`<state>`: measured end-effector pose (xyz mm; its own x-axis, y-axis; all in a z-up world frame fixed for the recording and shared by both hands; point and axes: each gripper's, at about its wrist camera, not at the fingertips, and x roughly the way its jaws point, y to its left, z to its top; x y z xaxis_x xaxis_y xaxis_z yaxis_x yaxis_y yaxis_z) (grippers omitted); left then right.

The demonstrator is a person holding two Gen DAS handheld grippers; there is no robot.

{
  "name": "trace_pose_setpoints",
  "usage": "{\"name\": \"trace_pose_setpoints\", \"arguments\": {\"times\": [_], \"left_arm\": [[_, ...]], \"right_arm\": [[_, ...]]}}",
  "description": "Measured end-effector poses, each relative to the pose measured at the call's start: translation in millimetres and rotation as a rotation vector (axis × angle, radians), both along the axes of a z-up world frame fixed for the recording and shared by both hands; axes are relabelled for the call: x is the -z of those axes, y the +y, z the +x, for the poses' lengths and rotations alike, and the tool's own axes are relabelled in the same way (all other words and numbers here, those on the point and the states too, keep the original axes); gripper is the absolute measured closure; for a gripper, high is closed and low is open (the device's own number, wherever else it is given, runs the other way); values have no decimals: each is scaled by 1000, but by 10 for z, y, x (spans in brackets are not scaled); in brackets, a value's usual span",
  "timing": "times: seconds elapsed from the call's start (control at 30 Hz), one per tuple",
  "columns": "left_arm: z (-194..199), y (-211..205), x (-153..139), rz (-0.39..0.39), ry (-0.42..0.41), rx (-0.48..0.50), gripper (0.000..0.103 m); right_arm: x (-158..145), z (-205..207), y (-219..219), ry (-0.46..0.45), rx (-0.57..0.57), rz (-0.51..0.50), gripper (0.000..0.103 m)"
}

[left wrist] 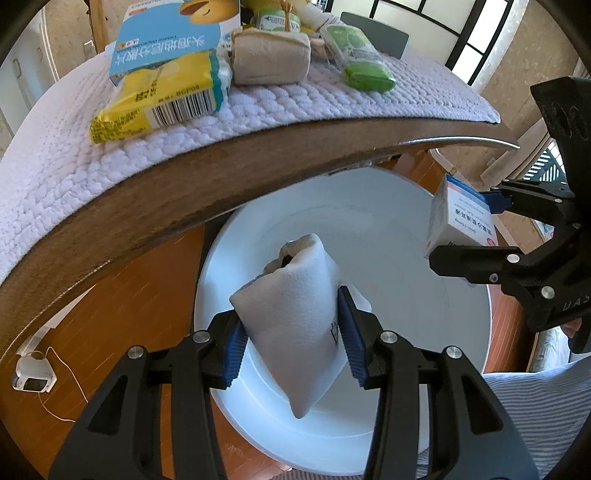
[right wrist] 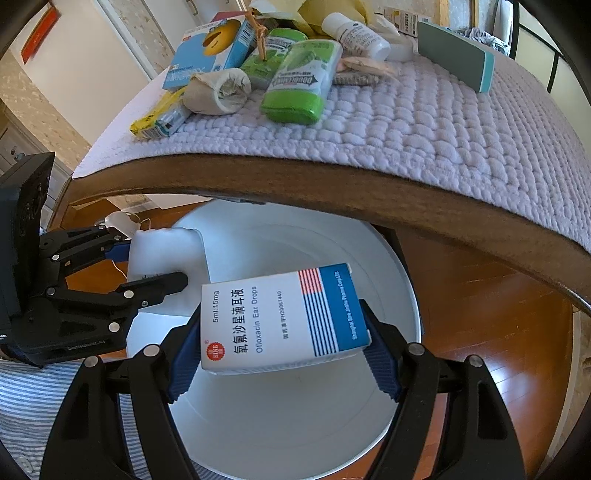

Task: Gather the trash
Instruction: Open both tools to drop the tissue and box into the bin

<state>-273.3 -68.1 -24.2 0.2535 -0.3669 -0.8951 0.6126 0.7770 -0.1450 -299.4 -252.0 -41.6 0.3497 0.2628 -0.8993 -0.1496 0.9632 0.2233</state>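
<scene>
My left gripper is shut on a white cloth pouch and holds it over the white round bin below the table edge. My right gripper is shut on a white and blue ear drops box, also held over the bin. Each gripper shows in the other's view: the right one with the box at the right of the left wrist view, the left one with the pouch at the left of the right wrist view.
The table carries a white knitted mat with a blue and yellow box, a beige roll, green gum packs, a white bottle and a teal case. Wooden floor surrounds the bin.
</scene>
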Motion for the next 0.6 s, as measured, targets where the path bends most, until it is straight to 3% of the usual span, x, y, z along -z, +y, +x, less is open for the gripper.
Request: {"name": "trace_pose_setpoints", "arguments": {"times": [0.6], "left_arm": [[1, -135, 311, 26, 15, 8, 56]], "right_arm": [[146, -35, 4, 23, 17, -6, 28]]}}
